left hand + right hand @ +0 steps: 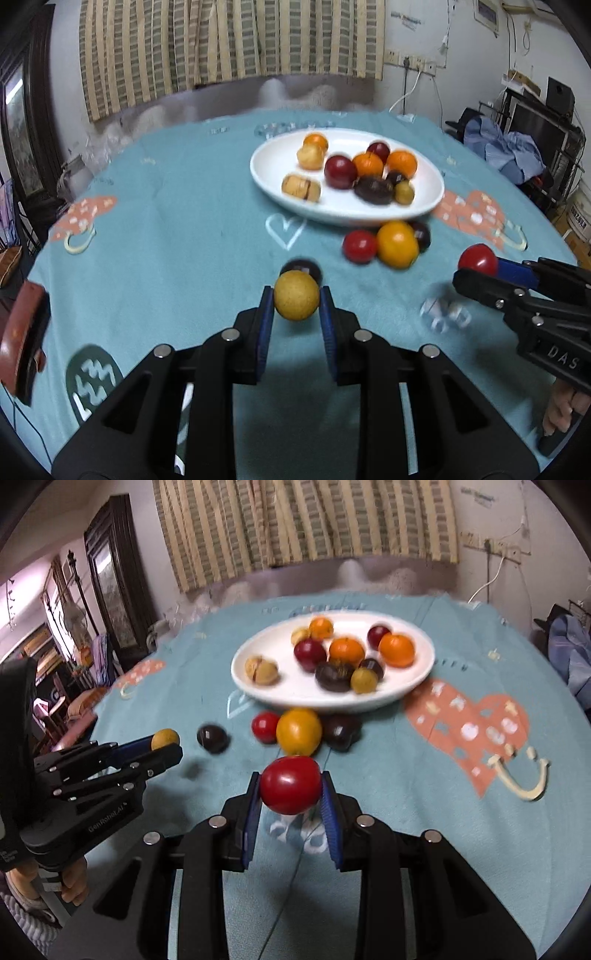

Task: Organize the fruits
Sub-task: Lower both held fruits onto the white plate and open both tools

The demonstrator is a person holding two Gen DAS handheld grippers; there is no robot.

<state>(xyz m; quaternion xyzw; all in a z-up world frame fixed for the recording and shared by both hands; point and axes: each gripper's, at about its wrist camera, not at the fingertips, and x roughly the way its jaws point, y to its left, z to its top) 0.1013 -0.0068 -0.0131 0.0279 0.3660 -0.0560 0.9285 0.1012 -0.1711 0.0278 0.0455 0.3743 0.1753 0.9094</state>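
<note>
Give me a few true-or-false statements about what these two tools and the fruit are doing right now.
1. The left tool grips a yellow round fruit. True.
2. The right tool is empty. False: it is shut on a red fruit.
3. The white plate holds no fruit. False: several lie on it, among them an orange fruit and a dark red one.
4. Some fruit lies on the blue tablecloth beside the plate. True: a large yellow-orange fruit is there.
5. Both held fruits are over the plate. False: both are short of it.

Teal-clothed table (184, 221): white plate (273, 173), perhaps four loose fruits (397, 243).
</note>
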